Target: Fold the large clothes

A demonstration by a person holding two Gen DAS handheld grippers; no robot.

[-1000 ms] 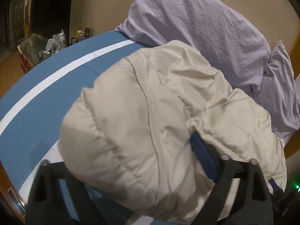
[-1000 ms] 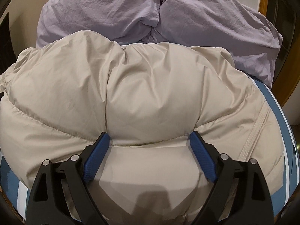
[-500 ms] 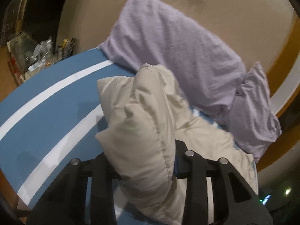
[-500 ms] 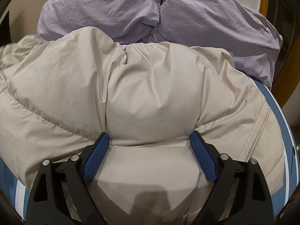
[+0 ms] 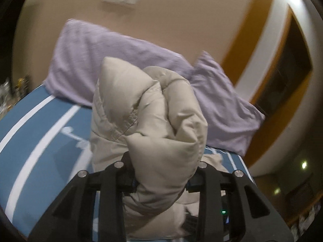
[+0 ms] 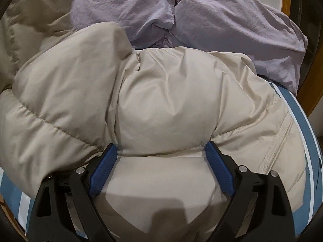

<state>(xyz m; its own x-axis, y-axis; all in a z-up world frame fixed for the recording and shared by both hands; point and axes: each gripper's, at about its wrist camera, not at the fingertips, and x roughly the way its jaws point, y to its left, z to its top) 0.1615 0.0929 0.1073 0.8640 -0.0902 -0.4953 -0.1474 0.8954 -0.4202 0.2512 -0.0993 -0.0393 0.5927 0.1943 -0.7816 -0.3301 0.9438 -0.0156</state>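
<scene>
A beige puffer jacket [image 6: 161, 104] lies on a blue bed with white stripes [image 5: 36, 133]. My left gripper [image 5: 161, 181] is shut on a bunched side of the jacket [image 5: 157, 121] and holds it lifted above the bed. My right gripper [image 6: 161, 161] is open, its blue pads [image 6: 103, 167] spread and pressed against the jacket's lower part. The lifted fold shows at the upper left of the right wrist view [image 6: 30, 30].
Two lilac pillows [image 6: 201, 16] lean against the beige wall at the head of the bed, also in the left wrist view [image 5: 97, 60]. A wooden frame [image 5: 252, 60] and dark opening are to the right. Clutter on a side table [image 5: 8, 92] sits far left.
My left gripper has closed on the jacket's left side and raised it up and toward the right. The right gripper has stayed in place, open on the jacket.
</scene>
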